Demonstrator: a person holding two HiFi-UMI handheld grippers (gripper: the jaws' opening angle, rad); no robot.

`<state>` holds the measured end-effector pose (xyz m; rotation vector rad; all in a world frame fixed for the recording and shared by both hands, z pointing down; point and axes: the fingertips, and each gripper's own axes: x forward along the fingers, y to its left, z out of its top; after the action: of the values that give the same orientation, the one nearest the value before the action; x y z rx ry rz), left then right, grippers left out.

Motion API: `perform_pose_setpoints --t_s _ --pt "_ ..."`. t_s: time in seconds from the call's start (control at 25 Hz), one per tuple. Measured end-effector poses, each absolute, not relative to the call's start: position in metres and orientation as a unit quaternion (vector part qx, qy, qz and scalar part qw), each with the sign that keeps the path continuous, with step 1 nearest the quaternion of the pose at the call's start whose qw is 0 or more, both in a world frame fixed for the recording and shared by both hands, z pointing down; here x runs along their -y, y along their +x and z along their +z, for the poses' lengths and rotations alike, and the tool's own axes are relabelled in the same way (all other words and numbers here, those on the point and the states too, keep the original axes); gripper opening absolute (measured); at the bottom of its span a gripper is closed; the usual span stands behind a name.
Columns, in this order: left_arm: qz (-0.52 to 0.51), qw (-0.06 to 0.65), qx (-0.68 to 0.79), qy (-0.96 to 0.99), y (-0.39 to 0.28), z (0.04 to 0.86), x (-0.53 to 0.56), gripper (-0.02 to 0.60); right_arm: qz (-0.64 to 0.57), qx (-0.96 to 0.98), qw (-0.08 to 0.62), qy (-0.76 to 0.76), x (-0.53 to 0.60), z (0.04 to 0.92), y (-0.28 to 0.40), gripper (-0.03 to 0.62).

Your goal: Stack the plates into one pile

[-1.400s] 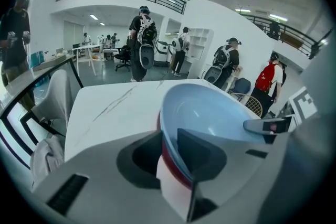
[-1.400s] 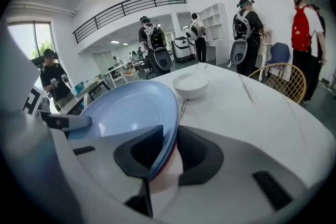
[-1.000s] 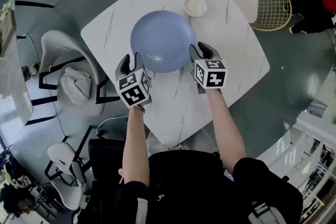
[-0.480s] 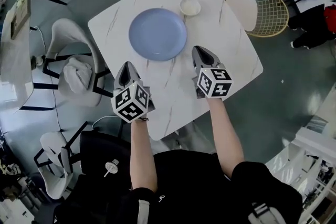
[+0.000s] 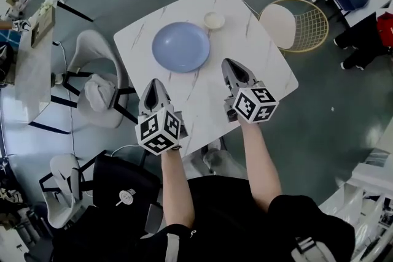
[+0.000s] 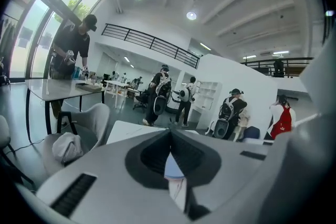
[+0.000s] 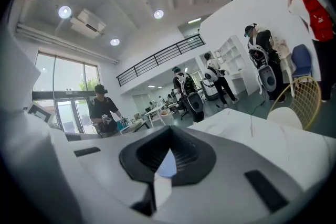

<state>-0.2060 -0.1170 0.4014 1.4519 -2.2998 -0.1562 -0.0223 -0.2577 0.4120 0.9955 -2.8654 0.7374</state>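
- Blue plate (image 5: 181,46) is lying flat and alone on a white marble-patterned bench (image 5: 258,64), with nothing stacked on it or under it.
- A small cream dish (image 5: 214,21) is sitting just beside the blue plate, off its far right edge, also on the bench.
- The left tongs (image 5: 154,86) are hovering on the near side of the blue plate, toward its left, well apart from its rim. Their jaws are pressing together with nothing between them.
- The right tongs (image 5: 229,64) are hovering to the near right of the blue plate, also clear of its rim. Their jaws are meeting tip to tip and holding nothing.
- Both tongs are pointing away from the person, toward the plate, and each is carrying a cube of black-and-white square markers at its back end.
- A gold wire chair (image 5: 301,24) with a pale seat is standing to the right of the blue plate, past the bench edge.
- A grey chair (image 5: 86,55) is standing to the left of the blue plate, with a crumpled pale cloth (image 5: 100,95) resting on its seat.
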Motion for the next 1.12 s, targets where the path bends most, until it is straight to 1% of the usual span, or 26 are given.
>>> perform_pose_setpoints --t_s 0.2,0.4,0.56,0.88,1.12 --pt "-0.066 0.160 0.830 0.530 -0.195 0.362 0.105 0.015 0.195 0.934 -0.007 0.301 0.244 0.372 -0.018 0.006" --pt "-0.071 0.094 0.839 0.531 -0.189 0.310 0.091 0.015 0.136 0.951 -0.024 0.278 0.228 0.323 -0.016 0.006" --pt "-0.060 0.050 0.845 0.528 -0.188 0.281 0.077 0.015 0.098 0.960 -0.029 0.262 0.214 0.301 -0.018 0.008" --pt "-0.049 0.043 0.848 0.526 -0.194 0.280 0.070 0.015 0.093 0.959 -0.031 0.267 0.215 0.305 -0.017 0.008" --pt "-0.033 0.046 0.842 0.536 -0.184 0.286 0.079 0.015 0.068 0.961 -0.003 0.268 0.213 0.310 -0.021 0.006"
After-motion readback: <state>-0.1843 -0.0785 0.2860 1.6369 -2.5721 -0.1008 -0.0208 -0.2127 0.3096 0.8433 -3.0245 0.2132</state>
